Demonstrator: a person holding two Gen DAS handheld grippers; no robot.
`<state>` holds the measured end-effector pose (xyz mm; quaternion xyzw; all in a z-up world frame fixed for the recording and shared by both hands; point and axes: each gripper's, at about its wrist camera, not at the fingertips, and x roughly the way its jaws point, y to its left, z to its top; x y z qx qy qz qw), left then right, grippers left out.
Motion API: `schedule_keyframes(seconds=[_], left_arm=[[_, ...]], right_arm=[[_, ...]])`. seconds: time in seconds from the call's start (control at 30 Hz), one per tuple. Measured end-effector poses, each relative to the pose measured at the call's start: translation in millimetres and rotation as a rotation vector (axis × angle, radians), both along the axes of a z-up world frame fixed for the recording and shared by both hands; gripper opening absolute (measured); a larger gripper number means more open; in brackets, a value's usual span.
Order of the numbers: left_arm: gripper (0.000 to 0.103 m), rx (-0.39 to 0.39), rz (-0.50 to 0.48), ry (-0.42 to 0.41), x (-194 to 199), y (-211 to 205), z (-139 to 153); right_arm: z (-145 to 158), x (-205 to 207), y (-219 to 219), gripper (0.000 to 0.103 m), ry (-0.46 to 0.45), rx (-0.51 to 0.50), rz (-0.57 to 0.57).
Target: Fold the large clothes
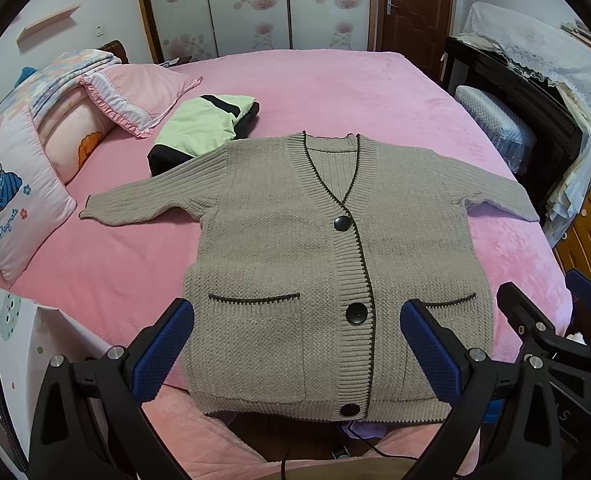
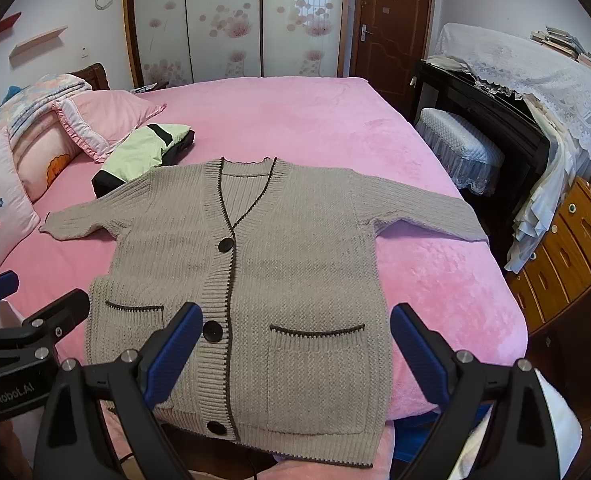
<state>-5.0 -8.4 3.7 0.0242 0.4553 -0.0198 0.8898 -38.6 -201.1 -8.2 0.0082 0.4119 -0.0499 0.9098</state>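
1. While a beige knit cardigan (image 1: 295, 248) lies spread face-up and buttoned on a pink bed (image 1: 355, 92), the left gripper (image 1: 297, 350) hovers above its hem with its blue-padded fingers (image 1: 161, 354) wide apart and holding nothing.

2. Just beside it, the right gripper (image 2: 291, 354) hangs over the right-hand pocket, its fingers (image 2: 419, 356) equally spread and empty; its body shows at the right edge of the left wrist view.

3. Both sleeves lie stretched outward, the left sleeve (image 1: 143, 202) reaching toward the pillows (image 1: 135, 96) and the right sleeve (image 2: 423, 210) ending near the bed's far side edge.

4. No fold appears to have been made yet, so the work looks to be at its start.

5. Risk one, as a judgement: the loose, thick knit may stretch or bunch if pinched at one layer only, leaving the back panel behind and the fold crooked.

6. Risk two: the hem (image 2: 279, 452) sits at the bed's near edge, so a pull toward the person could drag the garment off the mattress.

7. Risk three: a folded green-and-black garment (image 1: 205, 126) lies touching or just behind the left shoulder; a sweeping sleeve fold could catch it or drag it along.

8. Risk four: the plush bedcover may grip the wool, causing wrinkles when the fabric is slid rather than lifted.
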Motion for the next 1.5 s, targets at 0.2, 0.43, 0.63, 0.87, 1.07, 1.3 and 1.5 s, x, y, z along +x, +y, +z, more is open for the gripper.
schedule_keyframes(seconds=[0.2, 0.43, 0.63, 0.87, 1.07, 1.3, 1.5], left_arm=[[0.102, -0.004, 0.006, 0.001, 1, 2, 0], [0.102, -0.012, 0.014, 0.003, 2, 5, -1], [0.102, -0.011, 0.013, 0.002, 2, 5, -1], [0.102, -0.015, 0.024, -0.003, 4, 9, 2], [0.102, -0.016, 0.027, -0.016, 4, 9, 5], [0.102, -0.02, 0.055, -0.049, 3, 15, 16], [0.102, -0.019, 0.079, -0.073, 6, 23, 26]], right_arm=[[-1, 1, 0, 0.096, 0.004, -0.003, 0.001], [-1, 2, 5, 0.096, 0.013, -0.017, 0.009], [0, 3, 5, 0.096, 0.011, -0.019, 0.008], [4, 2, 8, 0.096, 0.005, -0.024, 0.019], [10, 0, 10, 0.096, -0.014, -0.038, 0.027], [20, -2, 5, 0.096, -0.048, -0.049, 0.015], [29, 1, 4, 0.096, -0.068, -0.048, 0.014]])
